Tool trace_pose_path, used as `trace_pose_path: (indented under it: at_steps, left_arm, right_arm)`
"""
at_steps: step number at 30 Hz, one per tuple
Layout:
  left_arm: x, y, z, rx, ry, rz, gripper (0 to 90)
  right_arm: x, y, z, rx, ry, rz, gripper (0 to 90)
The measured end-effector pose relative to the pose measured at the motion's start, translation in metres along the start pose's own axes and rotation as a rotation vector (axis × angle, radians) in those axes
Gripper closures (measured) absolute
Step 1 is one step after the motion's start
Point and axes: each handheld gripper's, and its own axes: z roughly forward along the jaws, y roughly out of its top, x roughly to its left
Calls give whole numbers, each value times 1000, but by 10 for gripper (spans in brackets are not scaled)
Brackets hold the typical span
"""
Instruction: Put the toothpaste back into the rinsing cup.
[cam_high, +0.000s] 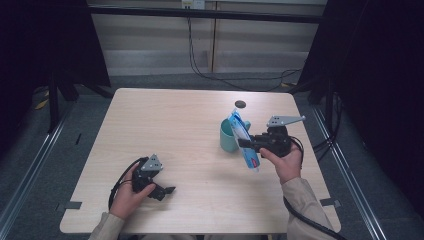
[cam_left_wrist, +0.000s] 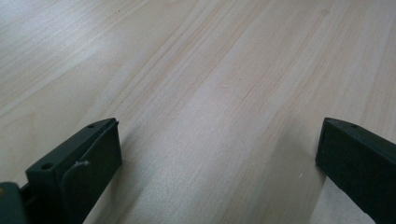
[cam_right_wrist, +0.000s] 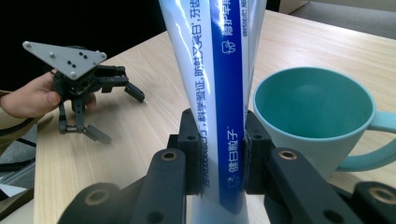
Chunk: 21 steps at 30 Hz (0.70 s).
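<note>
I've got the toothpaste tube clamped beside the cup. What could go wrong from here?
1. The right tool pinches the toothpaste tube low on its soft body; it may swing or slip.
2. The teal cup stands unheld beside the tube; a nudge could tip it, since the left tool rests open, far off.

My table is pale wood with rounded corners. A teal mug stands on its right half, and a small dark disc lies near the far edge.
</note>
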Motion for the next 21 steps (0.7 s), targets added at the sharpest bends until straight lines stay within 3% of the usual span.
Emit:
trace_pose_path:
  at_steps: [21]
  left_arm:
    - [0,0,0,0,0,0,0]
  right_arm:
    - [-6,19,-4,-53,-11,7,747]
